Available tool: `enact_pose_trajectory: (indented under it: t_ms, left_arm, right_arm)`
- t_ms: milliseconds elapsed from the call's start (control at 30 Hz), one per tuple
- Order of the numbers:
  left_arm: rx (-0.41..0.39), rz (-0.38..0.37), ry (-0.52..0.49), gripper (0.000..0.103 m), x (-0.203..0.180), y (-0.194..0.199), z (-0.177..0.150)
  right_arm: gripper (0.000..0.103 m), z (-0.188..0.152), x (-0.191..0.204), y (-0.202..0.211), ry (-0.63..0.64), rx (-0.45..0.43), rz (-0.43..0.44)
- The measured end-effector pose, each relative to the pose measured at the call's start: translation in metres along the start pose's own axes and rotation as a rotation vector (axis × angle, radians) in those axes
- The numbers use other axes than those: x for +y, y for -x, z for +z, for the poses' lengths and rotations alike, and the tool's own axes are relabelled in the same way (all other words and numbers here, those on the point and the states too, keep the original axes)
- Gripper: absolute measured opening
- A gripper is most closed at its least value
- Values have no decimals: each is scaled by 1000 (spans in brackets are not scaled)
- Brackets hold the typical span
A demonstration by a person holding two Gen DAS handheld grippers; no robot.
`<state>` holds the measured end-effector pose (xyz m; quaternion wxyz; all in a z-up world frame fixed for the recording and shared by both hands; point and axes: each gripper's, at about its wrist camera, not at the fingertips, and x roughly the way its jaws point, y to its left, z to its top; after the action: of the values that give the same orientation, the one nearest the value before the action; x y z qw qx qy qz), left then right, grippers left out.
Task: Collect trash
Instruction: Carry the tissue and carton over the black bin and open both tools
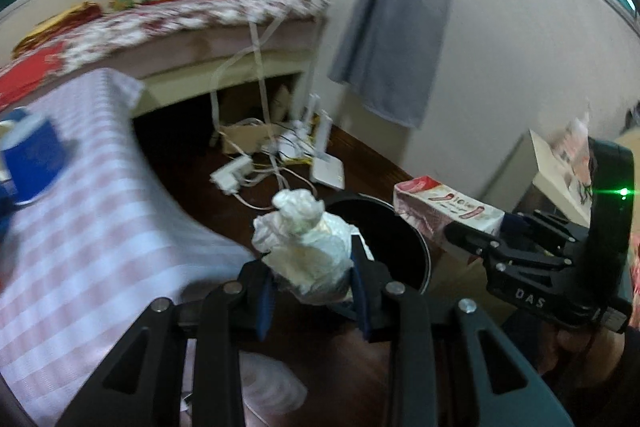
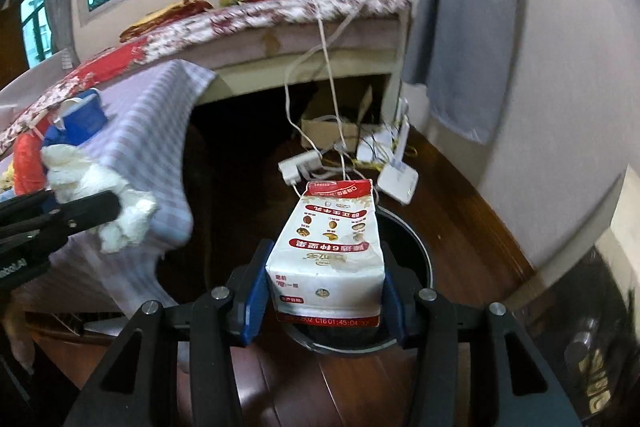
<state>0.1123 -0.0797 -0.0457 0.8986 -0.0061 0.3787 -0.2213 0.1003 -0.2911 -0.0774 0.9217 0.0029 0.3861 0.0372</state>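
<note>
My left gripper (image 1: 312, 279) is shut on a crumpled white plastic bag (image 1: 304, 243) and holds it in the air just left of a round black trash bin (image 1: 394, 239) on the wooden floor. My right gripper (image 2: 324, 291) is shut on a red-and-white milk carton (image 2: 330, 251) and holds it above the bin (image 2: 416, 251). The carton also shows in the left wrist view (image 1: 444, 215), above the bin's right rim. The bag also shows in the right wrist view (image 2: 100, 195), at the left.
A table with a checked cloth (image 1: 92, 219) stands at the left with a blue cup (image 1: 32, 155) on it. Power strips and cables (image 1: 276, 163) lie on the floor beyond the bin. A bed (image 1: 180, 23) stands behind, a white cabinet (image 1: 556, 171) at the right.
</note>
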Motion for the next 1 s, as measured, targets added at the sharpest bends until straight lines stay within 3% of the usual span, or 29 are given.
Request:
enact_pose_trajectory:
  t_ms: [567,600,633,667,700,733,767,1000]
  left_arm:
    - [251,-143,-84,35,-30,-131,-2]
    - [275,-165,-86,37,-31,-139,-2]
    - [292,-166,-83,47,-30,-145,-1]
    - [309,-138,-76,65,-28,-151,-2]
    - [315,-118,-70,71,-27,-153,-2]
    - [316,-97,-68,79,-26,-154,-2]
    - [319,-75,-75,84,-26,-154,-3]
    - [297,-9,-82,90,-21,-149,-8]
  right_arm:
    - [51,-30,-45,-89,82,198,112]
    - [52,-30,-48,-100,98,234,130]
    - [55,-31,-48,-110,127,261,124]
    - [63,-32,-50,-122,154,286,89]
    - [94,-34,-55,-130,154,306,44]
    - [103,-35,-60,-135,151,316,25]
    - [103,-36,-65,-137,147,321,26]
    - [103,-39,-87,-120,33,253,-14]
